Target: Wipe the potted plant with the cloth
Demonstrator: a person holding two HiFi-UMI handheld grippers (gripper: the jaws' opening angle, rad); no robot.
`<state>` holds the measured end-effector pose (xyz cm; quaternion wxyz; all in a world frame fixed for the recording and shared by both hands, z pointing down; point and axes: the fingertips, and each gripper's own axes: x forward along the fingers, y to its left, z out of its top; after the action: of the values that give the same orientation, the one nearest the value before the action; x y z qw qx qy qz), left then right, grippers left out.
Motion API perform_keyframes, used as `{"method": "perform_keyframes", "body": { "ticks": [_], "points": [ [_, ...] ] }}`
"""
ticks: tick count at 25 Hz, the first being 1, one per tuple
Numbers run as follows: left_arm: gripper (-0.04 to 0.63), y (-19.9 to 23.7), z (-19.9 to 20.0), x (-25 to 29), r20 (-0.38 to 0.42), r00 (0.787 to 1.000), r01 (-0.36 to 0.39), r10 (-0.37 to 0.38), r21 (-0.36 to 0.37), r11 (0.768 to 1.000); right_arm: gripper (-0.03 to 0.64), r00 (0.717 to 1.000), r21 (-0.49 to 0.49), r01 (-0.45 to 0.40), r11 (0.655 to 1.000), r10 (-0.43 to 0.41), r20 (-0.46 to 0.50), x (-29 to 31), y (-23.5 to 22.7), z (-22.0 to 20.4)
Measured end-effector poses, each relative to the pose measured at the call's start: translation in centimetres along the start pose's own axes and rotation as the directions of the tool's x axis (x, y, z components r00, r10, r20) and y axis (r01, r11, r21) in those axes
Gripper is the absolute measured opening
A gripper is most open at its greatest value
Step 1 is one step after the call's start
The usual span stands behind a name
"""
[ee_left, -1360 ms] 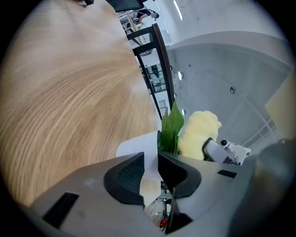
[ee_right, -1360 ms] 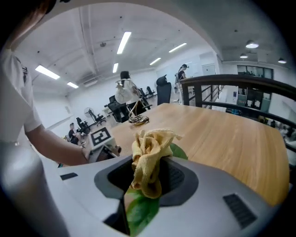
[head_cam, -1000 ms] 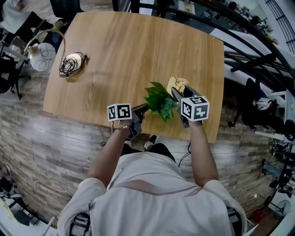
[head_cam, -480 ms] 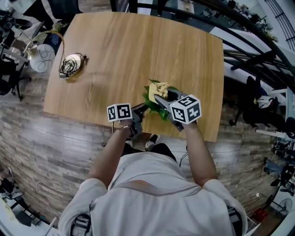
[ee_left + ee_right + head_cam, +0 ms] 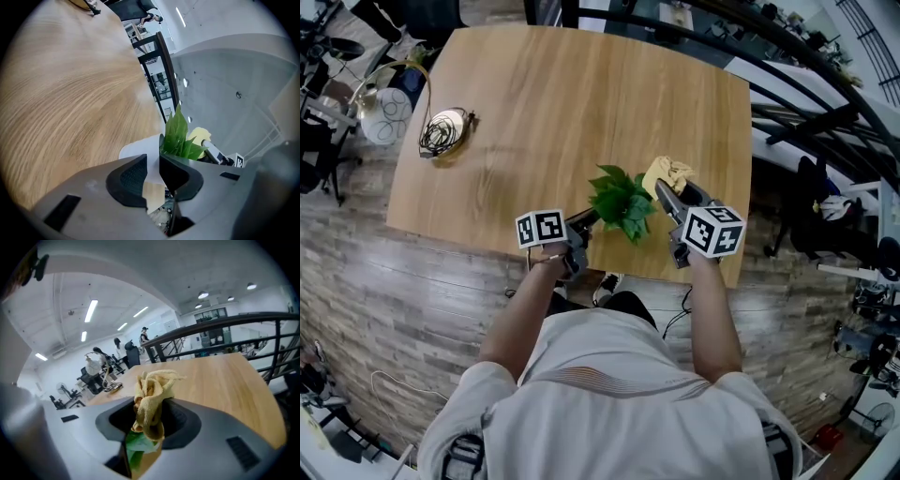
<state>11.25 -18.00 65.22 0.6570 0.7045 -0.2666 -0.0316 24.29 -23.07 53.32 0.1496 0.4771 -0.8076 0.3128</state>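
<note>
Right gripper (image 5: 666, 190) clamps the yellow cloth (image 5: 667, 172) just beside the plant's leaves (image 5: 621, 201). Left gripper (image 5: 587, 219) pinches the white pot (image 5: 137, 148) by its rim.

We are in a big open-plan office or lab hall. A wooden table (image 5: 581, 103) stands on plank flooring (image 5: 384, 281) beside a black metal railing (image 5: 787, 56). Beyond it we see strip lights (image 5: 91, 311) on a high white ceiling and office chairs (image 5: 90, 378) among cluttered workstations.
</note>
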Motion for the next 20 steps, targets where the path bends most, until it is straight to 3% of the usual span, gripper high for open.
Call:
{"method": "perform_keyframes", "body": {
  "ticks": [2, 4, 7, 11, 13, 15, 17, 20],
  "points": [
    [0.083, 0.0, 0.1, 0.0, 0.004, 1.000, -0.002, 0.002, 0.000, 1.000, 0.193, 0.991, 0.040, -0.123, 0.992, 0.125, -0.053, 0.7, 2.5, -1.5],
    [0.082, 0.1, 0.1, 0.0, 0.003, 1.000, -0.006, 0.006, 0.001, 1.000, 0.195, 0.981, 0.063, -0.137, 0.989, 0.144, -0.128, 1.5, 2.8, -3.8],
    [0.083, -0.1, 0.0, 0.2, -0.002, 1.000, -0.010, 0.010, 0.006, 1.000, 0.194, 0.985, 0.046, -0.017, 0.999, 0.024, -0.171, 1.3, 0.0, -5.5],
    [0.083, 0.0, 0.1, 0.1, 0.000, 1.000, -0.012, 0.012, 0.007, 1.000, 0.195, 0.975, -0.007, 0.182, 0.983, -0.181, -0.129, -0.9, -4.7, -4.8],
    [0.083, 0.1, 0.1, 0.1, 0.000, 1.000, -0.012, 0.012, 0.003, 1.000, 0.193, 0.971, -0.005, 0.227, 0.974, -0.227, -0.081, -2.2, -5.6, -3.8],
    [0.082, 0.0, 0.1, 0.0, 0.001, 1.000, -0.013, 0.013, 0.002, 1.000, 0.193, 0.986, 0.034, 0.165, 0.986, -0.164, -0.026, -3.1, -4.0, -2.6],
    [0.083, 0.1, 0.1, 0.0, 0.004, 1.000, -0.012, 0.012, 0.002, 1.000, 0.193, 1.000, 0.108, -0.005, 0.994, 0.005, -0.007, -3.2, -0.5, -2.5],
    [0.083, 0.2, 0.1, -0.1, 0.008, 1.000, -0.012, 0.012, -0.002, 1.000, 0.195, 0.959, 0.225, -0.248, 0.942, 0.272, -0.081, -2.5, 4.9, -5.2]
  ]
}}
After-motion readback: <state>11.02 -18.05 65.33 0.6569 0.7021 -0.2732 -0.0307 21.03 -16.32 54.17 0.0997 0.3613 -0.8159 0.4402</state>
